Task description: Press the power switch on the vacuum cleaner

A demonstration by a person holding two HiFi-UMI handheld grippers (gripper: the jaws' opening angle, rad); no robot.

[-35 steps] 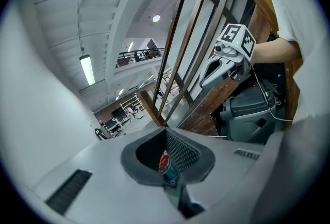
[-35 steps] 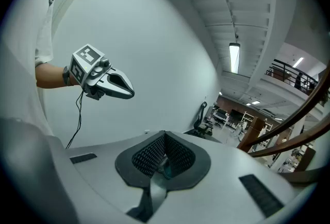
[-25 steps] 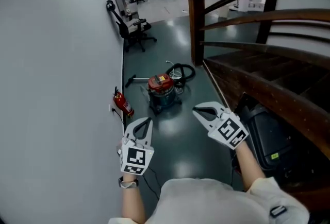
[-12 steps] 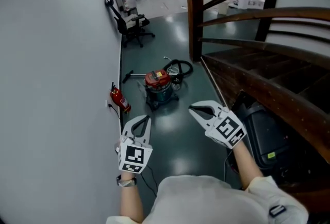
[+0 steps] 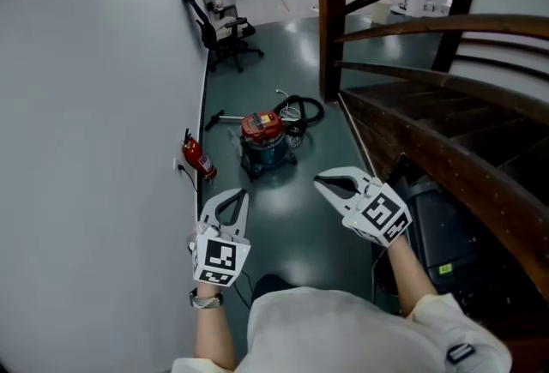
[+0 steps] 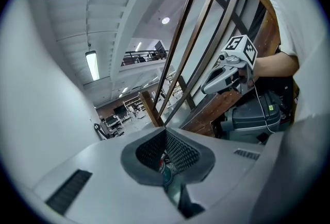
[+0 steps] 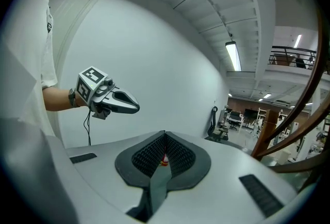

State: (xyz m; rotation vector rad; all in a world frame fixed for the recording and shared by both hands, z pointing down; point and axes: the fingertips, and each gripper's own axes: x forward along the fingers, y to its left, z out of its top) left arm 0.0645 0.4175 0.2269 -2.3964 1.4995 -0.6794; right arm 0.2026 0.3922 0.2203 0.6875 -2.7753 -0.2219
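Vac point(image 5: 263, 139) well ahead of L gripper point(image 5: 244, 192), R gripper point(image 5: 319, 182)

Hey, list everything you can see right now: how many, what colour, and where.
vacuum cleaner: one, red lid on teal drum, on the floor ahead
hose: one, black, coiled behind the vacuum cleaner
fire extinguisher: one, red, against the left wall
office chair: one, black, farther along that wall
staircase: one, dark wood, right
dark box: one, black, beside the staircase
left gripper: one, white, shut, empty, lower left
right gripper: one, white, shut, empty, lower right
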